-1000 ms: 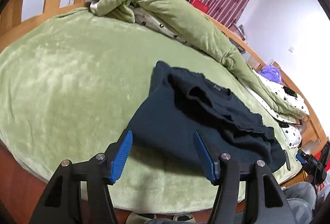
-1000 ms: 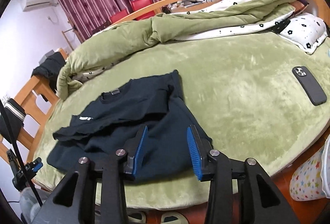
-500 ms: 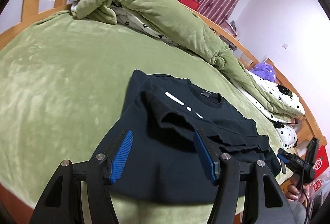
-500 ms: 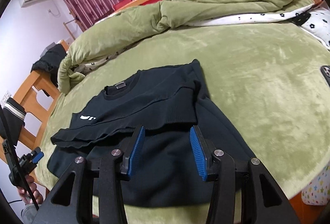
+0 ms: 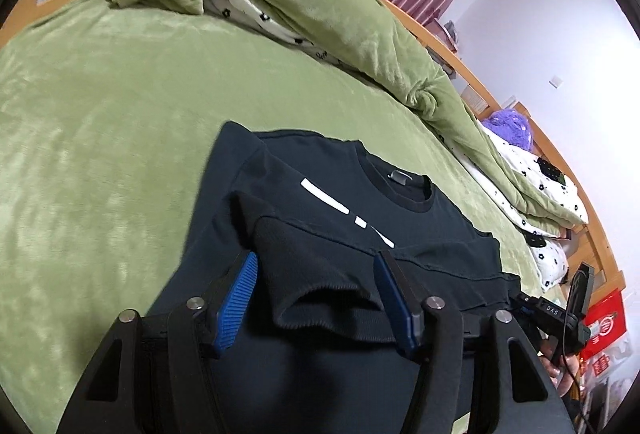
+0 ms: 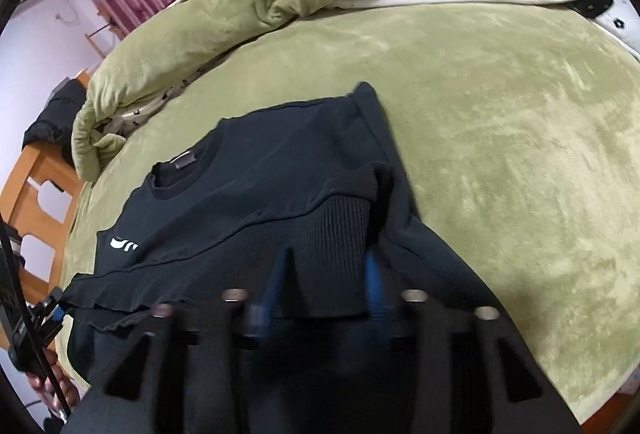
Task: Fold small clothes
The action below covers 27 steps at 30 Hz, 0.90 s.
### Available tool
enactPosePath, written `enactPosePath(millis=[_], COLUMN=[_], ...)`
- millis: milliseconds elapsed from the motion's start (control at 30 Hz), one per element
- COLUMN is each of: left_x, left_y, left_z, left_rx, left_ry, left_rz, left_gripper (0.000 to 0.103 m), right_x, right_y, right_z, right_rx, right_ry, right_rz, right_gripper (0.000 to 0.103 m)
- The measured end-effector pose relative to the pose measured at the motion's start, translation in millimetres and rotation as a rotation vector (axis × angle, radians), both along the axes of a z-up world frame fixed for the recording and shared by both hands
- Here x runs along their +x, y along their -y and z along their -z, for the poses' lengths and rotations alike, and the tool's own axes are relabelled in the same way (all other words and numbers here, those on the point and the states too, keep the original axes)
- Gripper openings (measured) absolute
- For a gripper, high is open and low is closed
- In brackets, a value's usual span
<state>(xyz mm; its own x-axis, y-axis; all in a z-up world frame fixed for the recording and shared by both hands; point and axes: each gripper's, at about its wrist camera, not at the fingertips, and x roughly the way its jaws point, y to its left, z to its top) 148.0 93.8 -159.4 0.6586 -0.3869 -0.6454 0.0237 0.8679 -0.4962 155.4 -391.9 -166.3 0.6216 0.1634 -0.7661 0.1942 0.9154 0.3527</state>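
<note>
While one dark sweatshirt (image 5: 328, 218) lies on the bed (image 5: 100, 94), both tools, left (image 5: 316, 290) and right (image 6: 326, 274), gape apart.

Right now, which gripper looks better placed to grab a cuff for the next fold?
Probably the left gripper: its open fingers frame the ribbed cuff of the sweater sharply. The right gripper is open over the other cuff too, but its view is blurred.
</note>
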Motion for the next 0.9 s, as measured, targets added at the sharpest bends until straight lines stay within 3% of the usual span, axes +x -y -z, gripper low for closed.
enactPosePath(millis=[33, 100, 167, 267, 467, 733, 833, 900], left_x=[1.9, 4.4, 4.7, 11.7, 38.7, 95.4, 115.6, 120.0], left_y=[1.3, 1.3, -0.5, -3.7, -7.4, -6.5, -3.6, -4.1], left_z=[0.6, -2.3, -9.8, -21.1, -36.6, -15.9, 0.3, 6.8], left_rx=[0.007, 0.03, 0.024, -0.009, -0.003, 0.018, 0.071, 0.083], left_ry=[-0.001, 0.016, 0.068, 0.103, 0.149, 0.098, 0.021, -0.01], left_rz=[-0.012, -0.04, -0.058, -0.072, -0.101, -0.109, -0.11, -0.099], left_gripper=[0.041, 0.012, 0.007, 0.007, 0.006, 0.007, 0.01, 0.024], right_x=[0.4, 0.5, 1.6, 7.5, 39.3, 98.2, 115.7, 121.6], right_y=[-1.0, -3.2, -4.7, -1.4, 3.0, 9.4, 13.3, 17.9], right_z=[-2.3, -11.0, -22.9, -40.0, -54.0, -27.5, -9.9, -3.9], right_rx=[0.003, 0.021, 0.037, 0.107, 0.219, 0.275, 0.252, 0.233], right_ry=[0.01, 0.048, 0.091, 0.145, 0.177, 0.151, 0.121, 0.127], right_rz=[-0.008, -0.03, -0.047, -0.059, -0.042, 0.008, 0.055, 0.082], right_gripper=[0.014, 0.011, 0.01, 0.009, 0.009, 0.009, 0.018, 0.032])
